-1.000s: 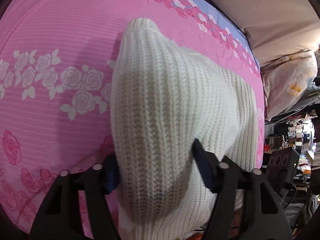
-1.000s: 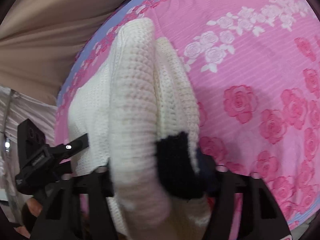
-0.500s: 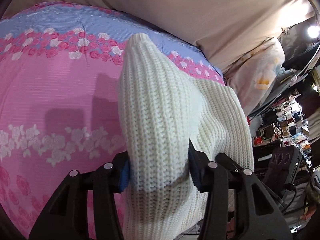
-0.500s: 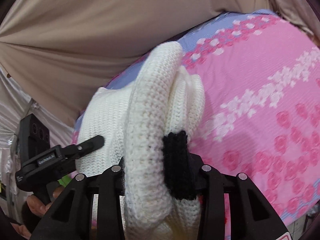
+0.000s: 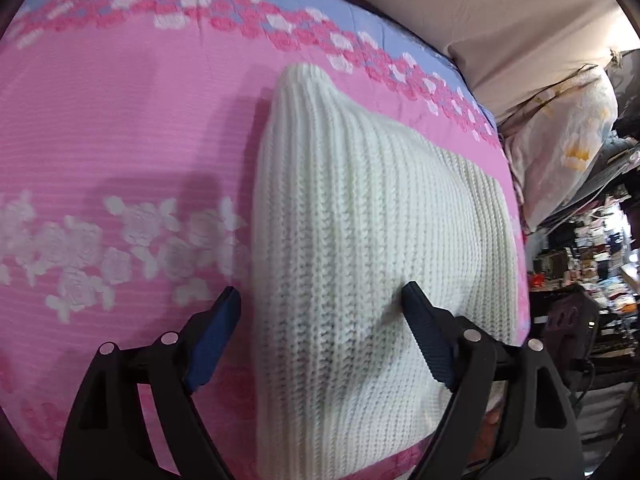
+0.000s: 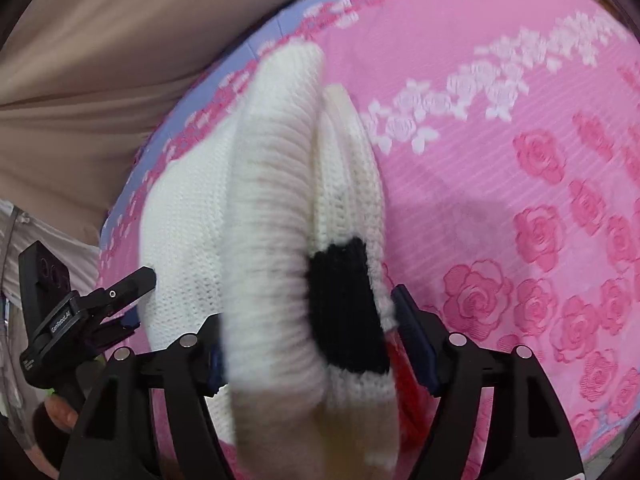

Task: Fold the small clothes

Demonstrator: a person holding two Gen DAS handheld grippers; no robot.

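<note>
A folded white knit sweater (image 5: 360,240) lies on the pink rose-pattern bedspread (image 5: 120,140). My left gripper (image 5: 320,320) is open, its blue-padded jaws spread on either side of the sweater's near edge; the right fingertip (image 5: 424,332) touches the knit. In the right wrist view the sweater (image 6: 272,208) is bunched in thick folds with a black patch (image 6: 344,312) between my right gripper's (image 6: 308,344) jaws, which stand wide against the bundle. The left gripper also shows in the right wrist view (image 6: 132,280), at the sweater's far side.
A beige curtain (image 6: 100,60) hangs behind the bed. A floral pillow (image 5: 568,140) and cluttered shelves (image 5: 592,256) stand past the bed's right edge. The bedspread (image 6: 520,200) stretches away to the right of the sweater.
My left gripper has opened and let go of the sweater. The sweater has come down onto the bedspread. My right gripper's jaws have spread wider around the bundle.
</note>
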